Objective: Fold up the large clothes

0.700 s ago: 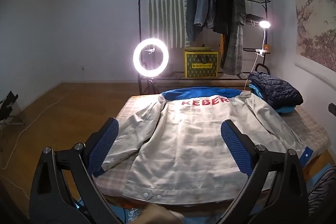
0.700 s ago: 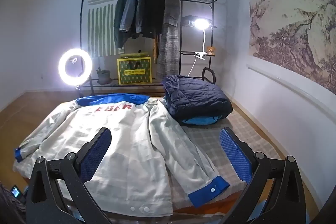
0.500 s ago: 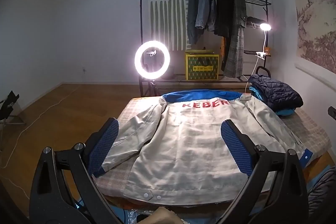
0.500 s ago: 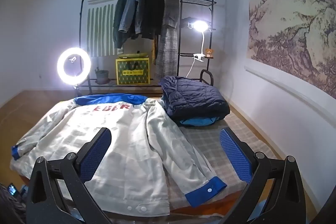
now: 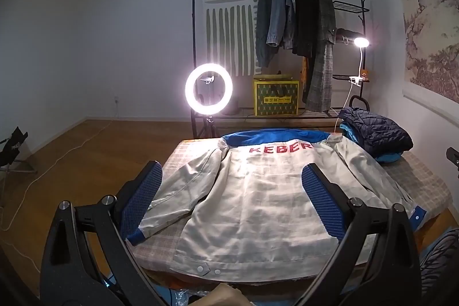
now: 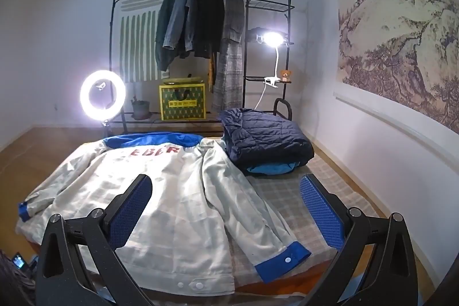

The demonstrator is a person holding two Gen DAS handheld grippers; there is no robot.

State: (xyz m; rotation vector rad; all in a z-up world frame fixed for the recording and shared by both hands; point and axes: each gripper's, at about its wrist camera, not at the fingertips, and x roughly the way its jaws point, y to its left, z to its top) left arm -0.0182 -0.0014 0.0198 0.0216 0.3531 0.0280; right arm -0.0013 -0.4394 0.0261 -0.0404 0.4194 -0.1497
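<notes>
We hold both grippers above the near edge of a bed [image 5: 189,159], and both stand with their jaws wide and nothing between them. The left gripper [image 5: 231,192] looks out over the back of a pale grey jacket [image 5: 258,205] that lies spread flat, face down, on the checked bedcover, its blue collar [image 5: 275,135] at the far end and red letters just below it. The jacket's hem with its snap buttons lies along the near edge. Its left sleeve [image 5: 183,191] runs down toward the near left corner and ends in a blue cuff beside the left gripper's left finger. The right gripper [image 6: 225,204] looks over the jacket's right half; the right sleeve [image 6: 243,208] lies angled out toward the near right, and its blue cuff [image 6: 282,260] rests on the cover near the edge. At the far right of the bed sits a folded dark blue puffer coat [image 6: 266,139] on top of something bright blue, touching the jacket's right shoulder. Beyond the bed stand a clothes rack [image 6: 200,19] with hanging garments, a lit ring light [image 5: 208,89] and a clip lamp [image 6: 272,39].
</notes>
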